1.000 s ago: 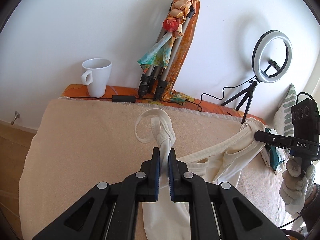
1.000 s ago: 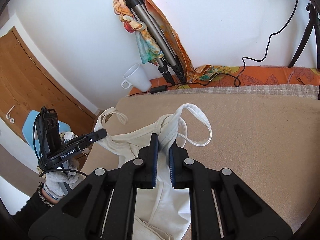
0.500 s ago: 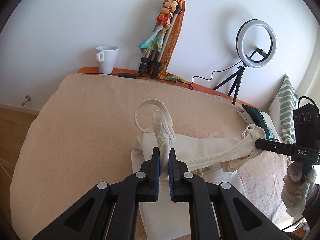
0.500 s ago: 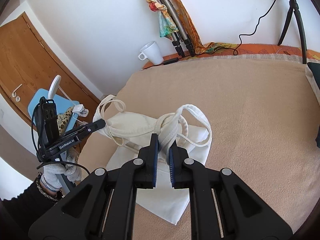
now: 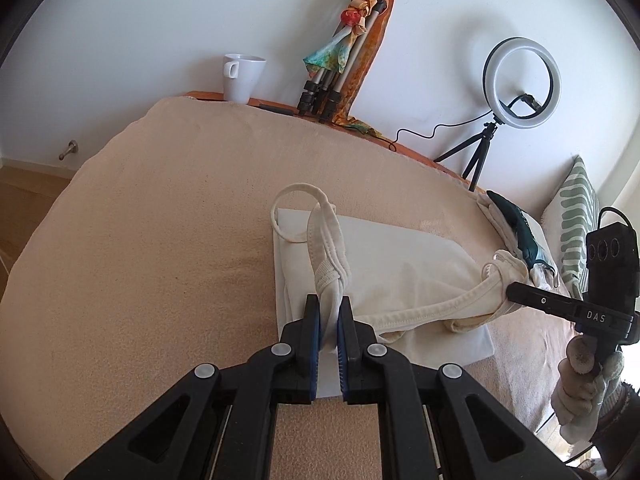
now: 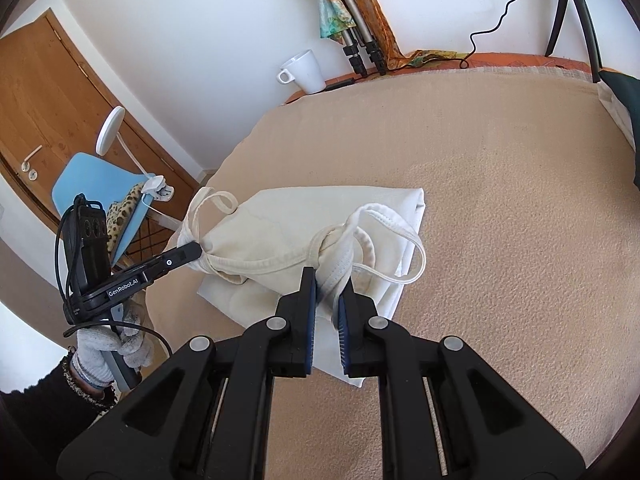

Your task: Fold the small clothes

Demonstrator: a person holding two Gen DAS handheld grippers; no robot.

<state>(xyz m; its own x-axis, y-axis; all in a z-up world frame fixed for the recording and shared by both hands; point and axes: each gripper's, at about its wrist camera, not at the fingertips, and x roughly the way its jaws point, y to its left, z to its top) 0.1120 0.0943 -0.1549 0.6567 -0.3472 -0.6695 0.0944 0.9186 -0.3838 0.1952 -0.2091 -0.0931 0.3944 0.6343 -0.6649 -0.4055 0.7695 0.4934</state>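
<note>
A cream sleeveless top (image 5: 392, 256) lies on the beige blanket (image 5: 160, 240), folded over on itself; it also shows in the right wrist view (image 6: 280, 232). My left gripper (image 5: 329, 312) is shut on one bunched shoulder strap (image 5: 326, 240) at the garment's left end. My right gripper (image 6: 327, 292) is shut on the other strap (image 6: 372, 224). In the left wrist view the right gripper (image 5: 516, 292) pinches the strap at the far right end. In the right wrist view the left gripper (image 6: 196, 250) pinches the left end. Both hold the straps just above the cloth.
A white mug (image 5: 242, 78), a folded tripod wrapped in an orange scarf (image 5: 348, 40), a ring light (image 5: 520, 76) and cables stand along the back ledge. A dark garment (image 5: 516, 224) and striped pillow (image 5: 576, 216) lie at right. A blue chair (image 6: 100, 188) and door stand left.
Both grippers have pulled back and down toward the blanket's front with the straps. The top has folded over itself and now lies lower and flatter on the blanket.
</note>
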